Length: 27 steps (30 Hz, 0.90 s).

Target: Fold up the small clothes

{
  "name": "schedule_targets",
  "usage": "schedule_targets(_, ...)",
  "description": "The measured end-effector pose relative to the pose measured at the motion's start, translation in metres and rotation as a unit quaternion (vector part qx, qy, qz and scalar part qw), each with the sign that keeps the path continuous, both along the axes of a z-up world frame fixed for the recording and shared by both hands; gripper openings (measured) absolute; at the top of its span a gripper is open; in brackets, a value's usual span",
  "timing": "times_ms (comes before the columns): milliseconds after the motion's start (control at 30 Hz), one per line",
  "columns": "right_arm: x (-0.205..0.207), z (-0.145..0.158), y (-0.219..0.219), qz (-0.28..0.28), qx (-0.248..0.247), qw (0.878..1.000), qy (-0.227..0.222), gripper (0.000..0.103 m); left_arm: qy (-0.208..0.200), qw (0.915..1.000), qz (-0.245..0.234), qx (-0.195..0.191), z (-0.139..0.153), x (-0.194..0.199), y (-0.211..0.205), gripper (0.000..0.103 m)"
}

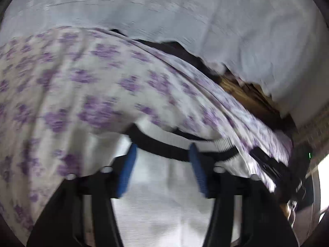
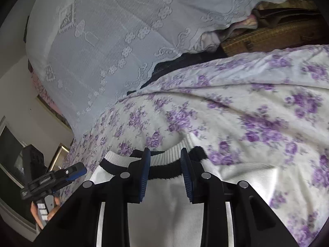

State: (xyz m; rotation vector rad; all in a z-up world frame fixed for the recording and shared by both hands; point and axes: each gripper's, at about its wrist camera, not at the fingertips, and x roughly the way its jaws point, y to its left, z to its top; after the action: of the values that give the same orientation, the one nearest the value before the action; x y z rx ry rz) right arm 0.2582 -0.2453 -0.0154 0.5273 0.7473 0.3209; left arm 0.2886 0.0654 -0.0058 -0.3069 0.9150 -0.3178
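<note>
A white knit garment with a black band and white ribbed hem [image 2: 164, 164] lies on a bed sheet with purple flowers [image 2: 246, 113]. My right gripper [image 2: 164, 154] is open, its blue pads either side of the ribbed hem, right at the edge. In the left wrist view, which is blurred, the same garment [image 1: 164, 195] lies below my left gripper [image 1: 162, 150], which is open over the black band. The left gripper also shows in the right wrist view [image 2: 76, 171], at the garment's left side.
A white lace cover [image 2: 123, 41] drapes over the bed's far side. A woven wicker basket [image 2: 277, 33] and dark cloth [image 2: 174, 63] lie beyond the flowered sheet. A wall and framed furniture [image 2: 16, 154] stand at the left.
</note>
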Motion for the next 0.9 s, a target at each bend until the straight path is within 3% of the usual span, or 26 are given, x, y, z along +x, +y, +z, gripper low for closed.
schedule_targets(67,0.014,-0.014,0.005,-0.005,0.003,1.000,0.019,0.031,0.007,0.9992,-0.003,0.039,-0.013,0.011,-0.018,0.066)
schedule_targets(133,0.024,-0.033,0.004,-0.017,-0.024,0.999,0.035,0.031,0.022,0.9963,0.023,0.080,-0.040,0.030,-0.021,0.066)
schedule_targets(167,0.029,-0.041,0.001,-0.021,-0.021,0.999,0.040,0.029,0.025,0.9962,0.028,0.078,-0.053,0.036,-0.016,0.064)
schedule_targets(200,0.030,-0.046,-0.008,-0.027,0.012,0.998,0.046,0.026,0.009,0.9975,0.030,0.063,-0.058,0.034,-0.010,0.064)
schedule_targets(267,0.026,-0.041,-0.014,-0.041,0.012,0.999,0.029,0.027,-0.017,0.9980,0.027,0.054,-0.049,0.024,-0.007,0.065)
schedule_targets(367,0.005,-0.029,-0.015,-0.045,0.007,0.999,0.008,0.040,-0.016,0.9984,0.024,0.048,-0.045,0.006,0.001,0.065)
schedule_targets(467,-0.031,-0.006,0.006,0.001,-0.052,0.998,-0.037,0.048,-0.045,0.9980,-0.041,0.017,-0.030,-0.036,0.002,0.074)
schedule_targets(500,-0.044,0.000,0.015,0.011,-0.078,0.996,-0.052,0.055,-0.052,0.9966,-0.059,0.021,-0.029,-0.043,0.000,0.080)
schedule_targets(567,-0.061,0.000,0.032,0.033,-0.111,0.992,-0.059,0.065,-0.055,0.9941,-0.080,0.048,-0.033,-0.063,-0.006,0.090)
schedule_targets(600,-0.065,-0.010,0.042,0.045,-0.135,0.989,-0.041,0.068,-0.043,0.9939,-0.078,0.066,-0.040,-0.068,-0.008,0.091)
schedule_targets(667,-0.067,-0.036,0.053,0.057,-0.177,0.983,-0.004,0.069,-0.053,0.9895,-0.074,0.113,-0.052,-0.077,-0.015,0.091)
schedule_targets(767,-0.074,-0.030,0.058,0.042,-0.206,0.978,-0.019,0.068,-0.069,0.9793,-0.049,0.184,-0.052,-0.093,-0.029,0.091)
schedule_targets(900,-0.104,-0.024,0.053,0.017,-0.205,0.978,-0.036,0.072,-0.084,0.9786,-0.018,0.187,-0.046,-0.124,-0.019,0.091)
